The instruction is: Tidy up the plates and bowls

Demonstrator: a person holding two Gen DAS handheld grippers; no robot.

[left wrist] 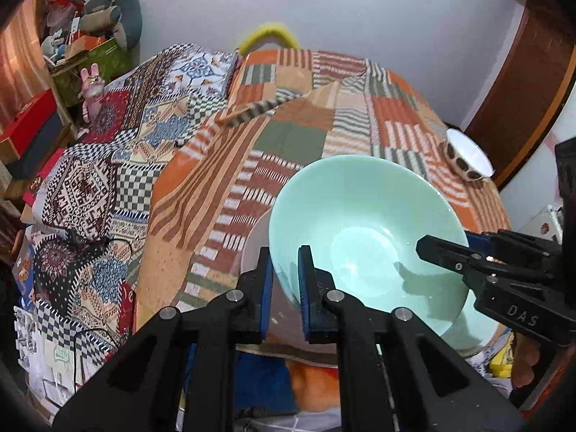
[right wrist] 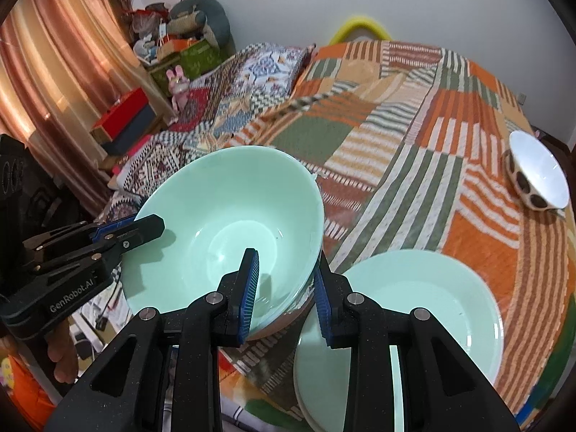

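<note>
A large mint-green bowl (left wrist: 363,223) (right wrist: 223,216) hangs tilted over the near edge of the bed. My left gripper (left wrist: 286,262) (right wrist: 156,225) is shut on the bowl's left rim. My right gripper (right wrist: 286,257) (left wrist: 424,246) is shut on the opposite rim, one finger inside and one outside. To the right of the bowl a mint-green plate (right wrist: 414,306) lies on the blanket, with another plate edge showing under it. In the left wrist view a pale plate edge (left wrist: 253,241) peeks out behind the bowl. A white bowl with dark spots (left wrist: 468,158) (right wrist: 536,176) stands near the bed's right edge.
A patchwork blanket (left wrist: 295,133) (right wrist: 396,115) covers the bed. Boxes, a pink rabbit toy (left wrist: 91,86) and piled clutter sit along the left by the curtain (right wrist: 54,72). A wooden door frame (left wrist: 522,82) stands at the right. A person's hand (right wrist: 63,352) holds the left gripper.
</note>
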